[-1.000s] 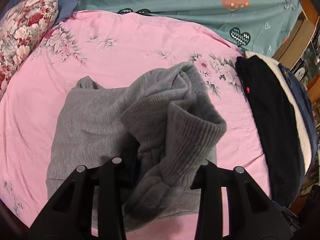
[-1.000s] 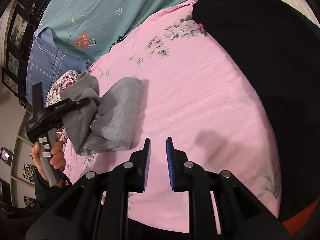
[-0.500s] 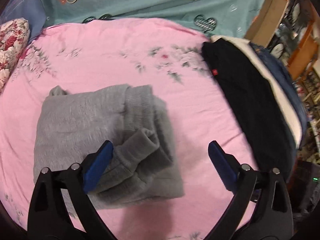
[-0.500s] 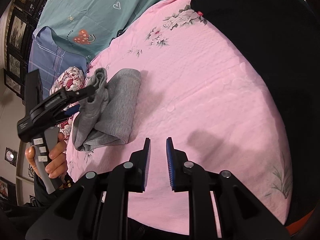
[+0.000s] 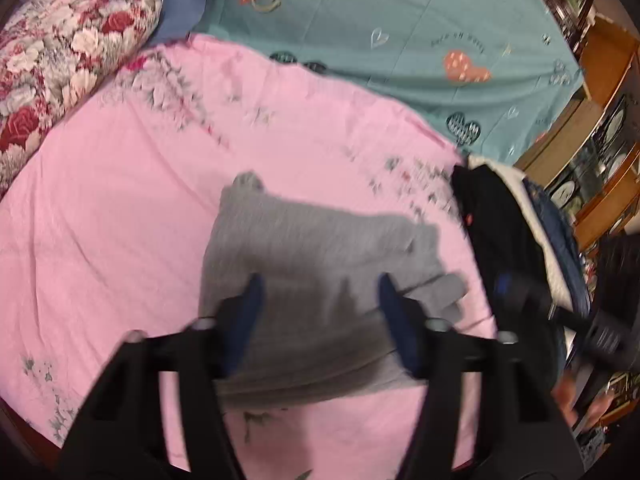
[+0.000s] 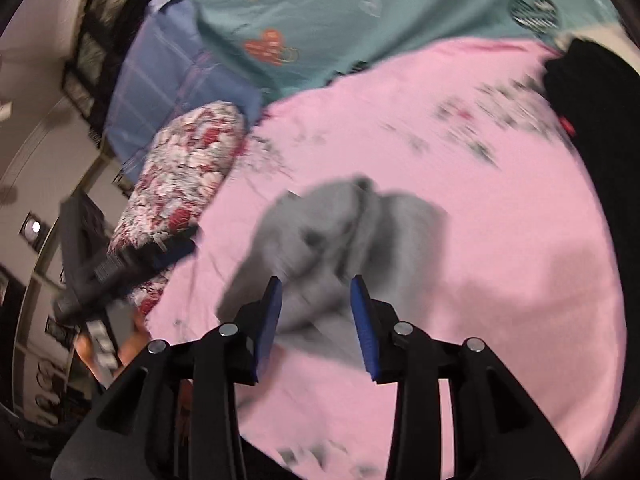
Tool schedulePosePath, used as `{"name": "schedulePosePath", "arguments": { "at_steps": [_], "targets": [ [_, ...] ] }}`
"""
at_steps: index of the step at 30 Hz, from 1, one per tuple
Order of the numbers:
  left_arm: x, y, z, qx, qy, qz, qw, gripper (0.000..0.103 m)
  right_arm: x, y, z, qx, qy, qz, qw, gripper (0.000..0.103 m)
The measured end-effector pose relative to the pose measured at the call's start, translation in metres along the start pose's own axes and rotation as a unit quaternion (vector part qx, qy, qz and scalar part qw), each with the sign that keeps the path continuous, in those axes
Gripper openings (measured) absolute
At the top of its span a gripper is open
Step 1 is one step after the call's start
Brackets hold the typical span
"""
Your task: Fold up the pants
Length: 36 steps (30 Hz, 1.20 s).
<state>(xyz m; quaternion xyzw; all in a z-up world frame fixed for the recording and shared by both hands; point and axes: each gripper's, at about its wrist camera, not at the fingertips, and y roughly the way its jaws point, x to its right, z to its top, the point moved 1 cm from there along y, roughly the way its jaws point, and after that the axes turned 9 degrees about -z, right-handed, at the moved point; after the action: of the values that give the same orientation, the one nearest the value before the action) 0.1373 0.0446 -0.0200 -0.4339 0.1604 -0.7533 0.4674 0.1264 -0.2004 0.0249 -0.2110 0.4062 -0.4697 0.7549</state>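
Observation:
The grey pants (image 5: 316,280) lie folded in a bundle on the pink floral sheet (image 5: 120,216). My left gripper (image 5: 320,312) is open and empty, its blue pads above the near part of the bundle. In the right wrist view the same pants (image 6: 340,236) lie just beyond my right gripper (image 6: 316,320), which is open and empty, its pads on either side of the bundle's near edge. The left gripper (image 6: 120,264) shows there at the left, held in a hand. Both views are blurred by motion.
A floral pillow (image 5: 60,52) lies at the far left. A teal heart-print sheet (image 5: 400,32) covers the far side. A stack of black, white and blue garments (image 5: 512,248) lies at the right edge. Wooden shelving (image 5: 600,128) stands beyond it.
My left gripper let go of the grey pants, opened and pulled back. My right gripper opened and moved left to the bundle.

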Motion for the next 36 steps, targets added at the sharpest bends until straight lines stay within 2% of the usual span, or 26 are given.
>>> {"name": "schedulePosePath", "arguments": {
  "at_steps": [2,5,7,9,12,17,21,23,24,26,28,30,33,35,36],
  "targets": [
    [-0.012,0.016,-0.011,-0.028,-0.009,0.003,0.9996,0.031,-0.022,0.025,0.021,-0.011,-0.027,-0.002,1.0,0.038],
    [-0.023,0.042,-0.027,-0.069,-0.02,-0.002,0.9974,0.027,-0.033,0.067,0.027,-0.048,-0.05,-0.043,0.997,0.037],
    [-0.02,0.042,-0.037,-0.069,-0.002,-0.007,0.9976,0.027,-0.024,0.084,0.014,-0.08,-0.048,-0.082,0.992,0.032],
    [-0.01,0.042,-0.042,-0.071,0.022,-0.018,0.9971,0.027,-0.01,0.084,-0.005,-0.094,-0.05,-0.125,0.986,0.028],
    [0.001,0.051,-0.049,-0.085,0.037,-0.041,0.9949,0.028,0.005,0.067,-0.033,-0.095,-0.041,-0.148,0.983,0.029],
    [0.009,0.075,-0.06,-0.086,0.078,-0.006,0.9933,0.031,0.014,0.085,-0.052,-0.101,-0.048,-0.177,0.978,0.03],
    [0.01,0.063,-0.063,-0.068,0.087,-0.012,0.9938,0.03,0.004,0.084,-0.031,-0.127,-0.057,-0.182,0.973,0.031],
    [0.005,0.059,-0.065,-0.063,0.074,-0.029,0.9949,0.03,-0.012,0.069,-0.011,-0.095,-0.07,-0.186,0.975,0.031],
    [0.003,0.057,-0.065,-0.059,0.069,-0.036,0.9952,0.03,-0.021,0.063,0.0,-0.079,-0.073,-0.173,0.979,0.031],
    [0.002,0.057,-0.065,-0.059,0.068,-0.039,0.9952,0.03,-0.042,0.066,0.027,-0.075,-0.08,-0.114,0.987,0.031],
    [0.002,0.056,-0.065,-0.059,0.067,-0.039,0.9953,0.03,-0.064,0.094,0.047,-0.098,-0.098,-0.086,0.987,0.031],
    [0.003,0.055,-0.066,-0.059,0.069,-0.037,0.9952,0.03,-0.08,0.131,0.058,-0.128,-0.11,-0.09,0.982,0.03],
    [0.003,0.055,-0.066,-0.059,0.07,-0.038,0.9951,0.03,-0.098,0.194,0.06,-0.172,-0.144,-0.13,0.966,0.025],
    [0.002,0.056,-0.067,-0.056,0.075,-0.031,0.9951,0.03,-0.091,0.238,0.051,-0.211,-0.148,-0.181,0.949,0.023],
    [0.001,0.057,-0.066,-0.055,0.077,-0.025,0.9952,0.03,-0.081,0.258,0.047,-0.231,-0.135,-0.187,0.945,0.022]
  ]
}}
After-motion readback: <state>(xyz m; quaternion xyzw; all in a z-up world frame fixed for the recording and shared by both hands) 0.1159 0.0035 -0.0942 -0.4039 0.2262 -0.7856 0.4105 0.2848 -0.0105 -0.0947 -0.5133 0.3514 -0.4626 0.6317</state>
